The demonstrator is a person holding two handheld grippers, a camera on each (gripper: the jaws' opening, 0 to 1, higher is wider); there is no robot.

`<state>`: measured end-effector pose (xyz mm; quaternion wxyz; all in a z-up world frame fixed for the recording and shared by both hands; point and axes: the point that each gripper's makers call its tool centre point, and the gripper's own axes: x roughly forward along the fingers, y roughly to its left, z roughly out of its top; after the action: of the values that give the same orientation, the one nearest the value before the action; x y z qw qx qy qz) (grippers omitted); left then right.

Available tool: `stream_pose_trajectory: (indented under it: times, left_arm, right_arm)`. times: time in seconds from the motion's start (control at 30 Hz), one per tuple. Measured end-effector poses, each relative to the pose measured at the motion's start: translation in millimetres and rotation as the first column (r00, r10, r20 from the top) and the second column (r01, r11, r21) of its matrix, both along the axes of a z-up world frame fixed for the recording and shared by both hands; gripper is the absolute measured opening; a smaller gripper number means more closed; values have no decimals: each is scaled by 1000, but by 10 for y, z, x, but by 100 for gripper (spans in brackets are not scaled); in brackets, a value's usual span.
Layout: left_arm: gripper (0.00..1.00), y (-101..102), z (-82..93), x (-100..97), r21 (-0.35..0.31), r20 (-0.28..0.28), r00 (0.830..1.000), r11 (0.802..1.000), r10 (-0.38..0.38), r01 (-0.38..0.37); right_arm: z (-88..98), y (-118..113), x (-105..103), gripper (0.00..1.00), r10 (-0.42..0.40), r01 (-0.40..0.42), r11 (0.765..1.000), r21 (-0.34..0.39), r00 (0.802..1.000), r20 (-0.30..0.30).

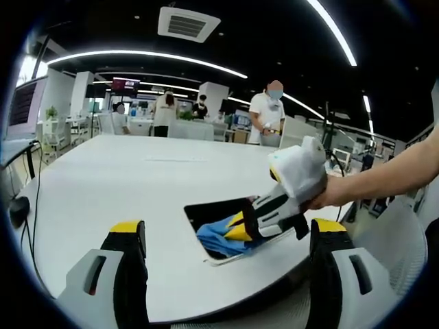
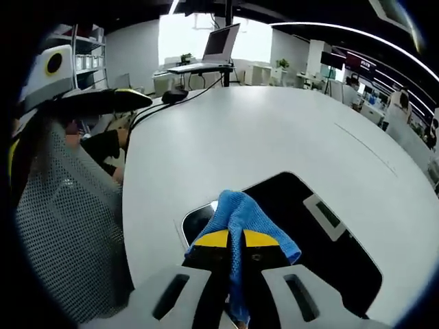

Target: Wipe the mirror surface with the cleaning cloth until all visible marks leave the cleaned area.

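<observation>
I am pinching the blue cloth in my right tool, pressing it down onto the mirror to scrub marks. My left tool is waiting spread above the white surface beyond.

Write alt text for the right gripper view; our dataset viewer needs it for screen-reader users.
The right gripper, fingers shut on a blue cleaning cloth, presses it onto a dark rectangular mirror lying flat on a large white table. A mesh chair back stands at the left.
</observation>
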<state>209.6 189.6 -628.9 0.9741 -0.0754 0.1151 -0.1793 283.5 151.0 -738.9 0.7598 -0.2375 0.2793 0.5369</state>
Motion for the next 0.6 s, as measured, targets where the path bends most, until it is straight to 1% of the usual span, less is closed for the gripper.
stream_pose_trajectory:
  times: [0.13, 0.3, 0.37, 0.5, 0.57, 0.6]
  left_arm:
    - [98, -1, -1, -1, 0, -1, 1000, 1000, -1, 1]
    - [98, -2, -6, -5, 2, -4, 1000, 1000, -1, 1]
    - [98, -3, -5, -5, 3, -5, 1000, 1000, -2, 2]
    - [98, -1, -7, -6, 3, -6, 1000, 1000, 0, 0]
    - [98, 1, -7, -6, 3, -6, 1000, 1000, 1, -1]
    - [98, 1, -7, -6, 3, -7, 1000, 1000, 1, -1]
  right_arm:
    - [6, 66, -34, 0, -1, 1, 1000, 11, 1000, 2]
    - [16, 177, -68, 0, 2, -3, 999, 47, 1000, 17]
    - [22, 183, -64, 0, 2, -2, 999, 52, 1000, 18]
    - [27, 177, -65, 0, -12, 12, 998, 67, 1000, 1]
    - [29, 181, -72, 0, 3, -5, 998, 67, 999, 34]
    - [27, 173, -77, 0, -7, 4, 997, 79, 999, 35]
